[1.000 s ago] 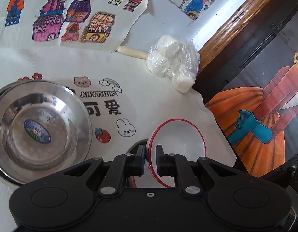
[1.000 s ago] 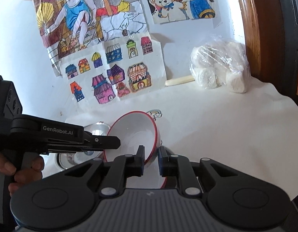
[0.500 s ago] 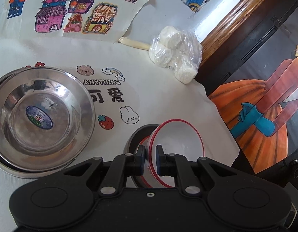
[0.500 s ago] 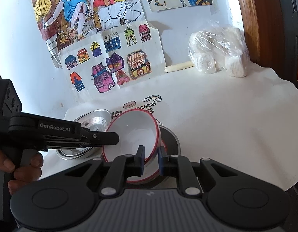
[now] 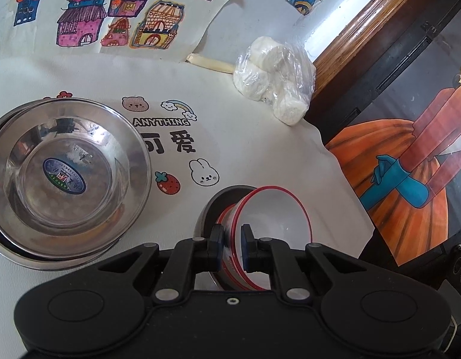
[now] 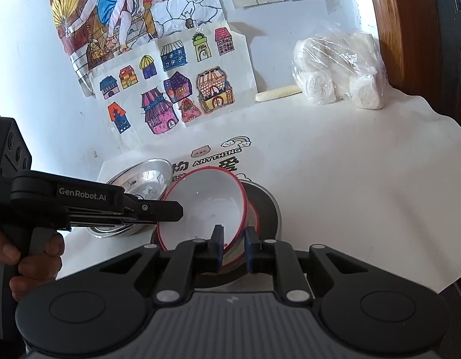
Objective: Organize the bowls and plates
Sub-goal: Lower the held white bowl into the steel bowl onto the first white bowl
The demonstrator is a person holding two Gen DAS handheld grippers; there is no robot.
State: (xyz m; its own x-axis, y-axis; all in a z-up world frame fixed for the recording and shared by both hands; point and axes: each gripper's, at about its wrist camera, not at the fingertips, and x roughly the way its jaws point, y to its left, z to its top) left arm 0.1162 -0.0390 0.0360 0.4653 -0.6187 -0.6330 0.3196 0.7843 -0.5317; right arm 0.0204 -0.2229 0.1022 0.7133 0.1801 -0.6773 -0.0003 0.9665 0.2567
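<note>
Near the front edge of the cloth-covered surface (image 5: 260, 95), a white bowl with a red rim (image 5: 275, 221) is held tilted above a dark round plate (image 5: 221, 200). The bowl's rim is pinched on one side by the left tool (image 5: 232, 239), its pads pressed against the wall inside and out, and on the opposite side by the right tool (image 6: 233, 240), which is clamped on the rim in the same way. A second red-rimmed piece seems to lie beneath the bowl, though it cannot be told clearly whether it is another bowl or a dish. The two-sided grip is judged to serve control of the tilt, so that the bowl can be lowered squarely into what lies under it. To the left, a pair of nested steel bowls (image 5: 66, 173) is seen, well apart from the plate, apparently sorted by kind. A bag of white rolls (image 5: 272, 86) lies against the wall, clear of the work.
</note>
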